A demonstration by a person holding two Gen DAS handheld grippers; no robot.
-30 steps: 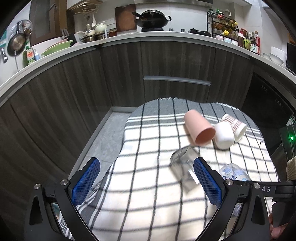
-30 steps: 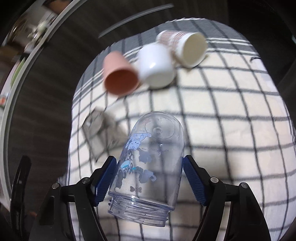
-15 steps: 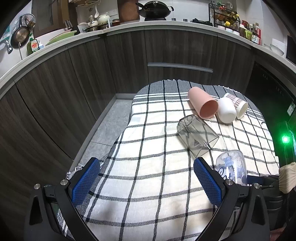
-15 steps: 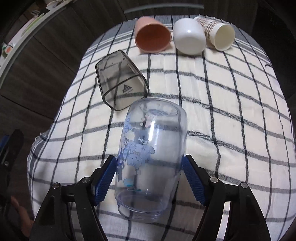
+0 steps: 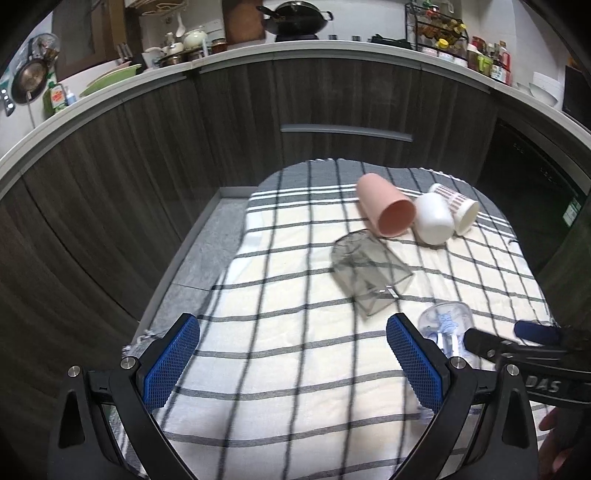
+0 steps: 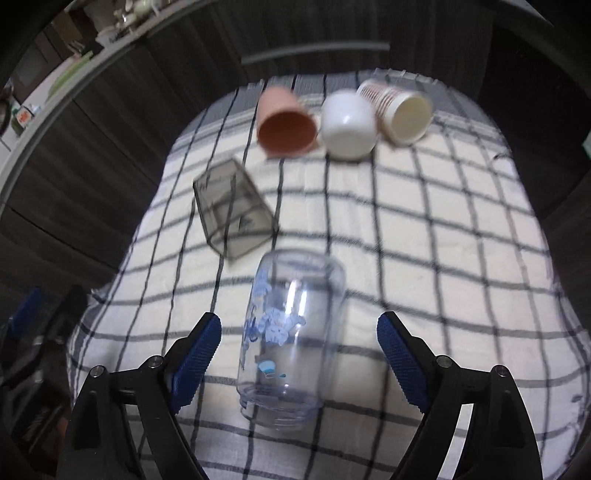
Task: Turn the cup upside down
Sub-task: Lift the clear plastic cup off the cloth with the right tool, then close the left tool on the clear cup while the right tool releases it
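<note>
Clear printed plastic cup (image 6: 291, 339) stands inverted at lower centre, freed between the right gripper (image 6: 299, 350)'s spread jaws; left gripper (image 5: 291, 354) gapes, holding nothing.

Place: home kitchen, lived-in.
Counter (image 5: 369, 46): curving w/ dark wood-grain cabinets (image 5: 229, 122) sitting below.
Cookware: black wok (image 5: 295, 20) sitting on top, pan (image 5: 27, 77) hanging at left.
Supplies: spice rack (image 5: 436, 31) & sauce bottles (image 5: 495, 62) standing at right, dish soap (image 5: 55, 98) at left.
Surface: checked cloth (image 5: 295, 350) covering table.
</note>
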